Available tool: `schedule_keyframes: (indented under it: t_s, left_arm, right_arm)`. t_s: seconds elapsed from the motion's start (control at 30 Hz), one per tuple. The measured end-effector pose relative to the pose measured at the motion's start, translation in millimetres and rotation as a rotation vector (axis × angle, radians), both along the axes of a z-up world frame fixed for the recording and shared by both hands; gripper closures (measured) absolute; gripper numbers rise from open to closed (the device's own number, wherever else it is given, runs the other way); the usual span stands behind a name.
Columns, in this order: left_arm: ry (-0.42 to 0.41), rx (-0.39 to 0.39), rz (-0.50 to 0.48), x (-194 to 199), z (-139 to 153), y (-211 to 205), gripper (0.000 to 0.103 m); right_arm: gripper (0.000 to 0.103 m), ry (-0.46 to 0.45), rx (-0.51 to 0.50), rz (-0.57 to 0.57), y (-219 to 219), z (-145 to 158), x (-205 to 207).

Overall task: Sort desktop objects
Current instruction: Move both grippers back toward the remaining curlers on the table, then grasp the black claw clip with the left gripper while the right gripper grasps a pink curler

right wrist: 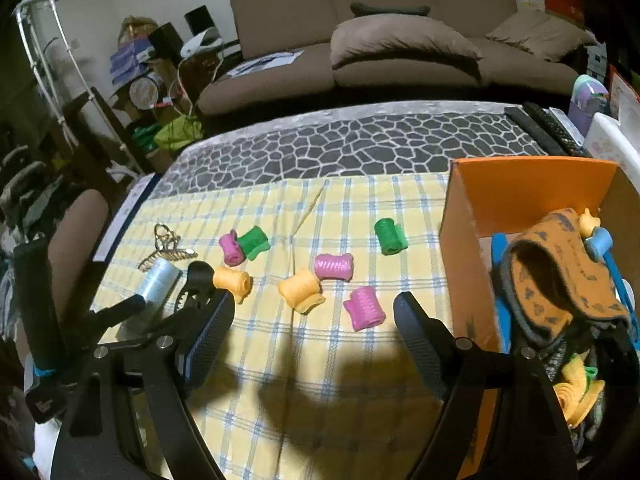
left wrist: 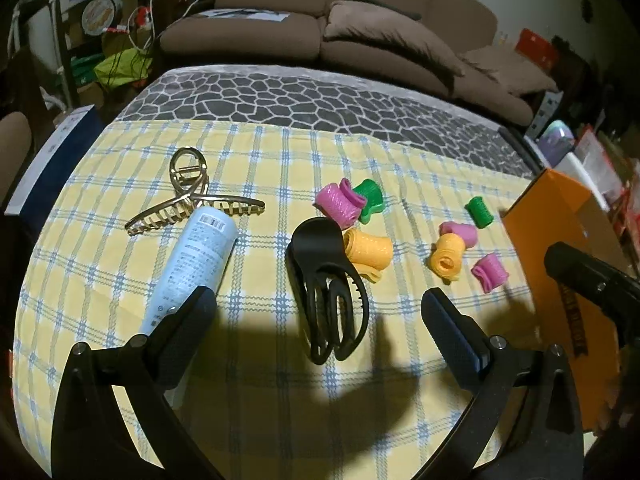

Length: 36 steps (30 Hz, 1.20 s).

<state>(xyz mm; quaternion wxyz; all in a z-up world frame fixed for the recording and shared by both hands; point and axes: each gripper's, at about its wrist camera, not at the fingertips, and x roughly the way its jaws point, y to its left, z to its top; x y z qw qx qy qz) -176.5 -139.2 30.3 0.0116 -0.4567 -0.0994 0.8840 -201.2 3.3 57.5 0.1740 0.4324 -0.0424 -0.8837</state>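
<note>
My left gripper (left wrist: 318, 295) stands open, low over a black hair claw (left wrist: 328, 292) that lies between its fingers, untouched. A pale blue tube (left wrist: 196, 264) lies by the left finger, with a gold hair claw (left wrist: 192, 200) behind it. Pink (left wrist: 340, 202), green (left wrist: 370, 200) and orange (left wrist: 368, 254) hair rollers lie just past the black claw. My right gripper (right wrist: 314, 300) is open and empty above the cloth. An orange roller (right wrist: 300, 290) and a pink roller (right wrist: 364, 308) lie beyond its fingertips.
An orange box (right wrist: 520, 196) stands at the right edge and holds a patterned orange pouch (right wrist: 560, 280) and several small items. More rollers (right wrist: 390, 236) are scattered on the yellow checked cloth (right wrist: 280, 360). A brown sofa (right wrist: 400, 52) is behind the table, and remotes (right wrist: 544, 128) lie at the far right.
</note>
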Motion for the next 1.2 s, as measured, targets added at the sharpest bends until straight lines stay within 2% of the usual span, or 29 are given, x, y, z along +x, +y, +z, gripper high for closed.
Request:
schedule_keyframes:
  t_s: [0.57, 0.67, 0.8, 0.83, 0.93, 1.03, 1.2]
  left_arm:
    - [-0.034, -0.049, -0.004, -14.5, -25.4, 8.6, 0.001]
    - [-0.032, -0.060, -0.008, -14.5, -26.1, 9.8, 0.004]
    - [-0.026, -0.072, -0.001, -14.1, -23.2, 6.7, 0.040]
    - [-0.026, -0.066, -0.003, -14.0, -23.1, 5.5, 0.044]
    - [-0.036, -0.012, -0.015, -14.4, -24.2, 2.5, 0.054]
    - [-0.034, -0.005, -0.023, -13.7, -22.5, 3.8, 0.061]
    - [-0.031, 0.012, -0.032, -12.6, -21.3, 5.0, 0.063]
  right_arm:
    - [0.020, -0.049, 0.055, 0.019, -25.9, -31.3, -9.9]
    - [0.020, -0.057, 0.062, 0.011, -24.6, -36.0, -11.7]
    - [0.020, -0.075, 0.073, -0.003, -21.3, -45.3, -14.2]
    - [0.020, -0.079, 0.076, -0.005, -20.3, -47.8, -15.0]
    - [0.020, -0.091, 0.087, -0.012, -17.6, -55.5, -16.9]
    - [0.020, -0.099, 0.104, -0.012, -16.7, -63.0, -18.3]
    - [0.022, -0.094, 0.142, -0.023, -15.6, -73.6, -20.3]
